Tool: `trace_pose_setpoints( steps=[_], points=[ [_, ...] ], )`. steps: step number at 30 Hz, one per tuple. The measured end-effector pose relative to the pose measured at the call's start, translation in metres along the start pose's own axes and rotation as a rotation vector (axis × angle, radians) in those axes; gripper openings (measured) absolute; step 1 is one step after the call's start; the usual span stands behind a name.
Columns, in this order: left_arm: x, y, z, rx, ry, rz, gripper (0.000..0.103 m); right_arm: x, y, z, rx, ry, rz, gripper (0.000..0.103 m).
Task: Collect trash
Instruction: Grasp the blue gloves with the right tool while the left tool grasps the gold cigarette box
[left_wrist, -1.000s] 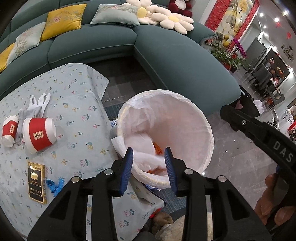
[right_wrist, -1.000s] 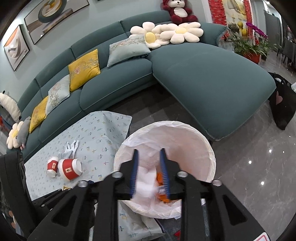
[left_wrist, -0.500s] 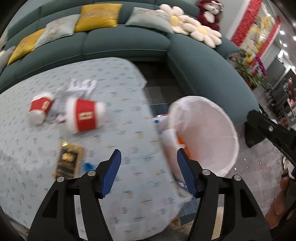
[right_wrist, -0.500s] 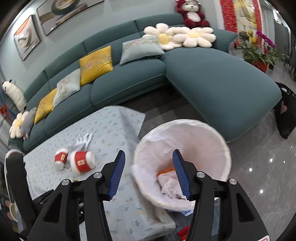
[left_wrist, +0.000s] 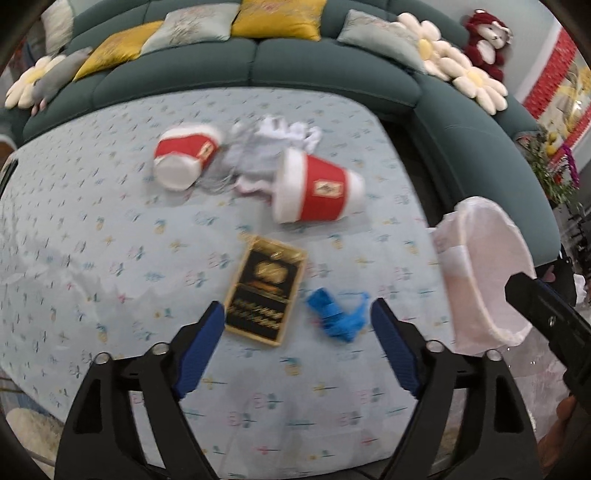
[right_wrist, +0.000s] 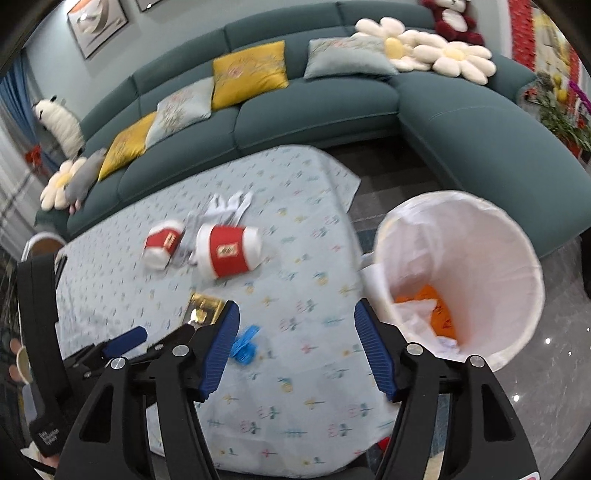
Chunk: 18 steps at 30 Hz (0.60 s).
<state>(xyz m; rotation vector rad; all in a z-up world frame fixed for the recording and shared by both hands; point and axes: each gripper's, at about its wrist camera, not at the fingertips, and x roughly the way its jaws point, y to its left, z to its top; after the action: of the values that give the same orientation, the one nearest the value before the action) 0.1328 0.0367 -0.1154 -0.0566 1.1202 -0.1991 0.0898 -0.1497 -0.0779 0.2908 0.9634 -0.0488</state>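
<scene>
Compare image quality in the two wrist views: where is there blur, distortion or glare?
Left wrist view: motion blur smears the red paper cups and tablecloth; fisheye bends the sofa. Right wrist view: sharper, milder smear on the cups; light spots glare on the glossy floor.

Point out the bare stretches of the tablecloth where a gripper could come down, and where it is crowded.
Bare cloth: the tablecloth left of the black-and-gold box, and the near strip between the crumpled blue scrap and the table's front edge. Crowded: the far middle, where the small red cup, white gloves and large red cup cluster.
</scene>
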Motion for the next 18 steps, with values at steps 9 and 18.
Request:
trace_pose_setpoints(
  steps=[9, 18],
  points=[
    [0.039, 0.024, -0.006, 0.032, 0.096, 0.03, 0.086, 0.054, 0.027, -0.021, -0.054, 0.117, 0.016, 0.063],
    [0.075, 0.021, -0.004, 0.069, 0.144, 0.067, 0.081, 0.085, 0.026, -0.029, -0.057, 0.178, 0.002, 0.063]
  ],
)
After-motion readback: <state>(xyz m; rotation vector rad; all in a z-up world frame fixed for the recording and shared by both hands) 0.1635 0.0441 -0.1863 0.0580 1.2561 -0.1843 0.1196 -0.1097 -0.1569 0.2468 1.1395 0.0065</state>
